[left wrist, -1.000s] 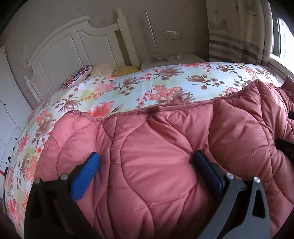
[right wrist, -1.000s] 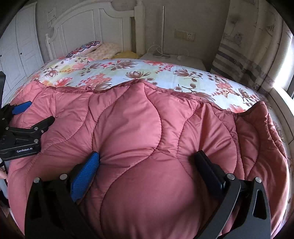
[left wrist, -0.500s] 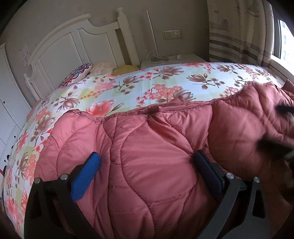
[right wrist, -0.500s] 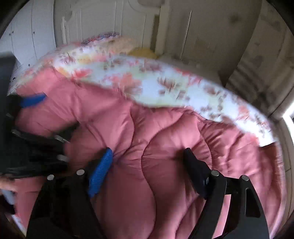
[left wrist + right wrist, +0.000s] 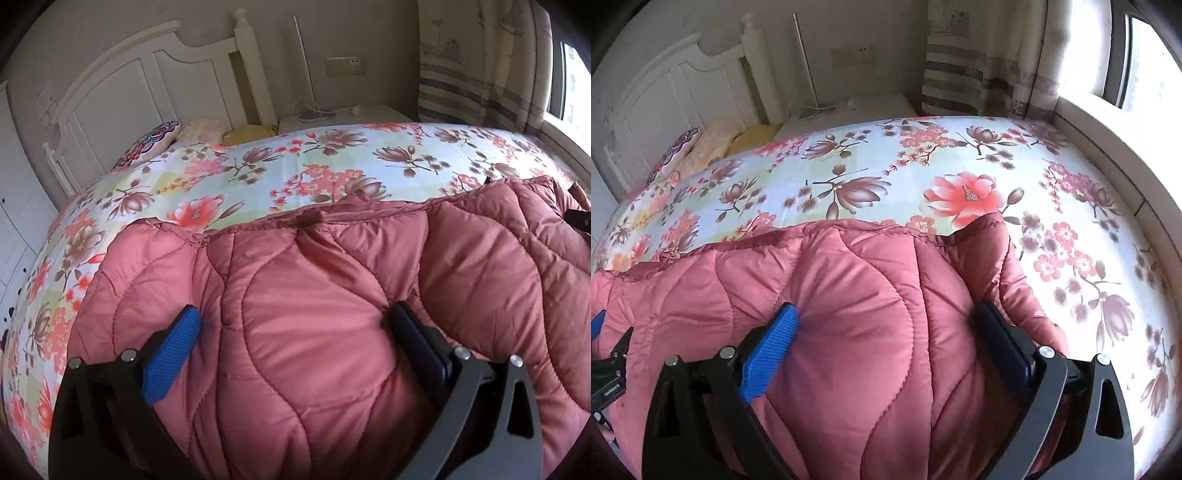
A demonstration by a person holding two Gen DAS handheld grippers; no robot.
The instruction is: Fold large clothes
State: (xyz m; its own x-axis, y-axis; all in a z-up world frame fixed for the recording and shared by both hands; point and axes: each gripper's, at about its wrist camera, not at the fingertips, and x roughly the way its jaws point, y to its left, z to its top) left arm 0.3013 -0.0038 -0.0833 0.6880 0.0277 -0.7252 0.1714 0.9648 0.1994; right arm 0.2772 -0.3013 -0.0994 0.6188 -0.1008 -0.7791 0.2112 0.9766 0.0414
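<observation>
A puffy pink quilted coat (image 5: 332,314) lies across the near part of a bed with a floral sheet (image 5: 258,177). My left gripper (image 5: 295,332) is open wide, its two fingers pressed down on the coat's left part. My right gripper (image 5: 886,328) is open wide too, its fingers pressed on the coat (image 5: 849,314) near its right end, close to the coat's far right corner (image 5: 990,225). The left gripper's edge shows at the far left of the right wrist view (image 5: 605,354). The coat's near edge is hidden under both grippers.
A white headboard (image 5: 122,96) and pillows (image 5: 159,136) stand at the bed's far left. A white nightstand (image 5: 343,114) with a lamp pole sits beside it. Striped curtains (image 5: 964,81) and a window ledge (image 5: 1108,140) run along the right. Bare floral sheet (image 5: 1071,221) lies beyond and right of the coat.
My right gripper has swung to the right along the coat, from its middle to its right end. The left gripper has stayed nearly still on the left part.
</observation>
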